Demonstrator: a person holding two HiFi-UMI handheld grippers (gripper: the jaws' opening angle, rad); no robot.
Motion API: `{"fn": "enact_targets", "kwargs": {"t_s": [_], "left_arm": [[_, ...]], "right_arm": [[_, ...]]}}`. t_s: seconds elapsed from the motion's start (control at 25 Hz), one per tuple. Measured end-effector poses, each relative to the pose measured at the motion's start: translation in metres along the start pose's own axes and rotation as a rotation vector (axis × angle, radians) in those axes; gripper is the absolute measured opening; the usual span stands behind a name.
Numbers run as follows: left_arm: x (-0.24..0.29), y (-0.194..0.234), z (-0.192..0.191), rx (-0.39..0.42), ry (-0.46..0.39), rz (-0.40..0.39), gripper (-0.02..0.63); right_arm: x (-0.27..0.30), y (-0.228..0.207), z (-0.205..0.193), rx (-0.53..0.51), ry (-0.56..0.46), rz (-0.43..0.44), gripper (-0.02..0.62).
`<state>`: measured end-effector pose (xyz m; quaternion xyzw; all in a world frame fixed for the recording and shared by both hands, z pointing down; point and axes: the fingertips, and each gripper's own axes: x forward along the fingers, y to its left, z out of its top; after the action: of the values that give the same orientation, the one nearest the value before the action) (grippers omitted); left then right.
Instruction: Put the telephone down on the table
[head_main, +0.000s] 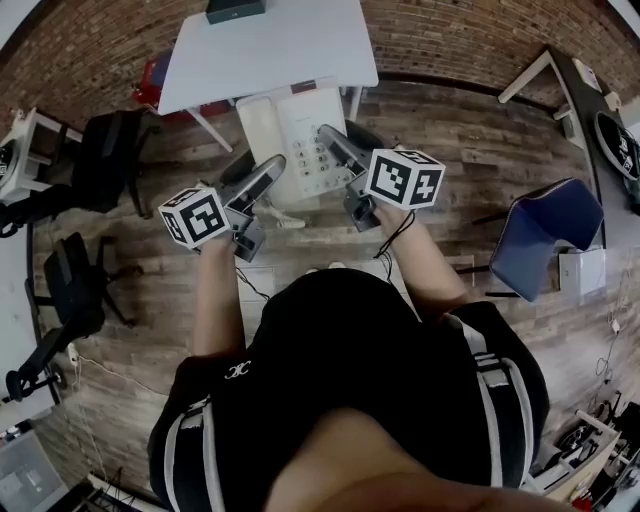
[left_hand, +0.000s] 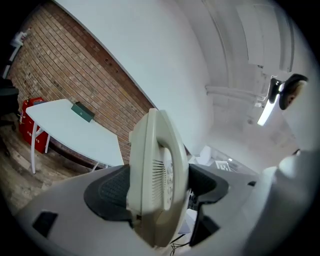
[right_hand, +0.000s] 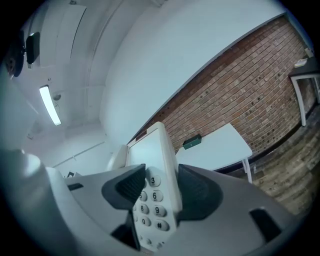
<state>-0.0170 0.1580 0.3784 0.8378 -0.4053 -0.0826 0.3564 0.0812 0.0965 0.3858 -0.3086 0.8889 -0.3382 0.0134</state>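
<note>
A cream desk telephone (head_main: 296, 137) with its handset on the left and a keypad on the right hangs in the air between both grippers, in front of the white table (head_main: 270, 48). My left gripper (head_main: 262, 178) is shut on the telephone's left edge (left_hand: 157, 187), its dark pads pressing both faces. My right gripper (head_main: 335, 142) is shut on the right edge, clamping the keypad part (right_hand: 154, 200). In both gripper views the telephone stands edge-on between the jaws. The white table (left_hand: 70, 125) lies ahead, a little lower.
A dark green box (head_main: 235, 10) sits at the table's far edge, also seen as a green box (right_hand: 192, 142). Black office chairs (head_main: 105, 150) stand at left, a blue chair (head_main: 545, 235) at right, a red object (left_hand: 31, 117) behind the table. Wooden floor and brick wall around.
</note>
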Motion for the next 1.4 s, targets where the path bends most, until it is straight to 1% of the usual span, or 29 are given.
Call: {"fn": "enact_targets", "kwargs": {"t_s": [0.12, 0.32, 0.52, 0.8, 1.16, 1.24, 1.4], "left_arm": [[-0.012, -0.002, -0.003, 0.007, -0.010, -0.004, 0.367], [-0.004, 0.000, 0.002, 0.000, -0.011, -0.012, 0.367], [-0.057, -0.008, -0.010, 0.013, -0.021, -0.039, 0.367], [-0.080, -0.008, -0.019, 0.020, -0.017, -0.055, 0.367], [-0.089, 0.000, -0.027, 0.022, -0.028, -0.056, 0.367], [-0.087, 0.004, -0.028, 0.021, -0.026, -0.054, 0.367], [-0.071, 0.020, -0.022, 0.021, -0.012, -0.051, 0.367]], "right_arm": [[-0.002, 0.010, -0.007, 0.017, -0.010, 0.007, 0.190], [-0.001, 0.003, -0.001, 0.030, -0.014, 0.006, 0.187], [-0.010, 0.049, -0.031, 0.005, -0.031, -0.010, 0.187], [-0.015, 0.067, -0.049, 0.007, -0.053, -0.025, 0.187], [-0.012, 0.069, -0.061, 0.004, -0.050, -0.022, 0.187], [-0.008, 0.065, -0.064, 0.005, -0.041, -0.017, 0.187], [0.007, 0.050, -0.055, -0.006, -0.041, -0.022, 0.187]]}}
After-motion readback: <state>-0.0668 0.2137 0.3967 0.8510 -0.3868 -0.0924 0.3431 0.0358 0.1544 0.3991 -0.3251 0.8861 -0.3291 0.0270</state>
